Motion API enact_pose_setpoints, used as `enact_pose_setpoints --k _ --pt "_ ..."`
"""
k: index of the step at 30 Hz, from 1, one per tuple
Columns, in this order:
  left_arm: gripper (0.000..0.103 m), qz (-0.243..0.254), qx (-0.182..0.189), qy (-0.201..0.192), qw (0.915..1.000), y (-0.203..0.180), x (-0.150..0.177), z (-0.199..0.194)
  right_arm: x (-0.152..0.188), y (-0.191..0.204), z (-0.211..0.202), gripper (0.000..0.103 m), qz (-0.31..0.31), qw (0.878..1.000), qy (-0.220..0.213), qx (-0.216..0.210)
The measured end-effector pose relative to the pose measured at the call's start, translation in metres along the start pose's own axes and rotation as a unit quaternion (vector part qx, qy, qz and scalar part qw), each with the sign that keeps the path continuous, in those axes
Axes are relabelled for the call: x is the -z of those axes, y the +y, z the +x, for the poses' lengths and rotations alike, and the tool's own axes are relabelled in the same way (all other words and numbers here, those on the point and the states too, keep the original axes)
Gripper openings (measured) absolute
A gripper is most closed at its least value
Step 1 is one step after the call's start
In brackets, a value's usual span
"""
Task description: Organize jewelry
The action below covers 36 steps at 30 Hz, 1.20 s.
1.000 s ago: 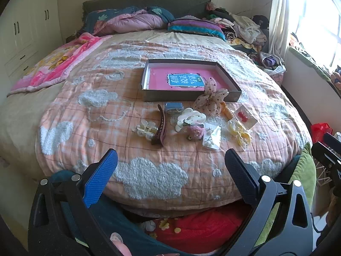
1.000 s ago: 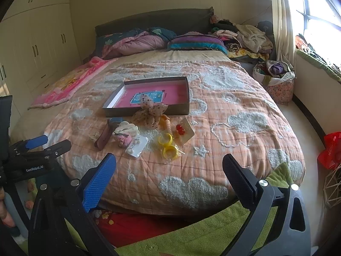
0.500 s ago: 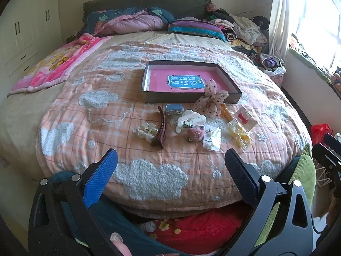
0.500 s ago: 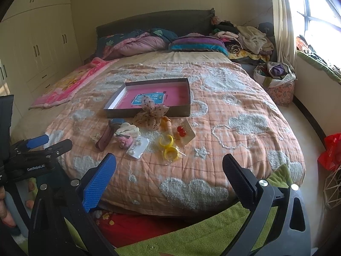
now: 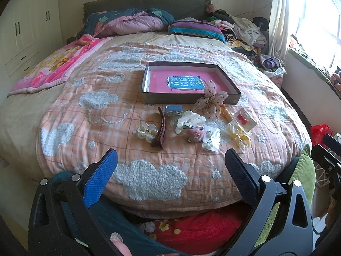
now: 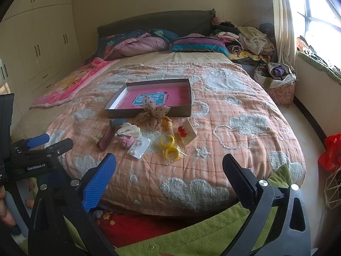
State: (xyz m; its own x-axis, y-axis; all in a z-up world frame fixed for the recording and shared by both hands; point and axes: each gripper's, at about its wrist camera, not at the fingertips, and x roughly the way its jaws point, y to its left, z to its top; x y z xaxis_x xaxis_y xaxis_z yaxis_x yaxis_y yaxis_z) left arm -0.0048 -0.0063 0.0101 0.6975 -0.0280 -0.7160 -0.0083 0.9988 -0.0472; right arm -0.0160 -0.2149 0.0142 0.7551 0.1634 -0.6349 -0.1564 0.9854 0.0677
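Observation:
A shallow dark box with a pink inside lies on the peach quilt. In front of it are scattered hair pieces and jewelry: a dotted fabric bow, a brown claw clip, a white flower clip, a pink fuzzy piece, carded earrings, yellow rings and a red-bead card. My left gripper and right gripper both hang open near the bed's foot, short of the items, holding nothing.
The round-ended bed carries pillows and a pink blanket at its head. Clothes are piled by the window. A basket and red bag sit on the floor to the right. Wardrobes line the left wall.
Both cameras have drifted slightly; the items and box appear a little lower in the frames. Nothing on the bed has moved and both grippers stay open.

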Motion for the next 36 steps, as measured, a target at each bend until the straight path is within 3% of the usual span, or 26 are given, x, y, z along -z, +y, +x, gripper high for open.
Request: enact_pose_setpoints --k 19,36 --pt "0.094 -0.002 -0.004 -0.004 1.0000 0.004 -0.004 -0.002 -0.004 0.007 0.001 0.099 -0.010 1.000 -0.006 -0.013" --pt "0.094 -0.025 -0.031 0.027 0.9988 0.056 -0.023 0.033 -0.028 0.012 0.055 0.099 -0.019 0.996 0.033 -0.078"
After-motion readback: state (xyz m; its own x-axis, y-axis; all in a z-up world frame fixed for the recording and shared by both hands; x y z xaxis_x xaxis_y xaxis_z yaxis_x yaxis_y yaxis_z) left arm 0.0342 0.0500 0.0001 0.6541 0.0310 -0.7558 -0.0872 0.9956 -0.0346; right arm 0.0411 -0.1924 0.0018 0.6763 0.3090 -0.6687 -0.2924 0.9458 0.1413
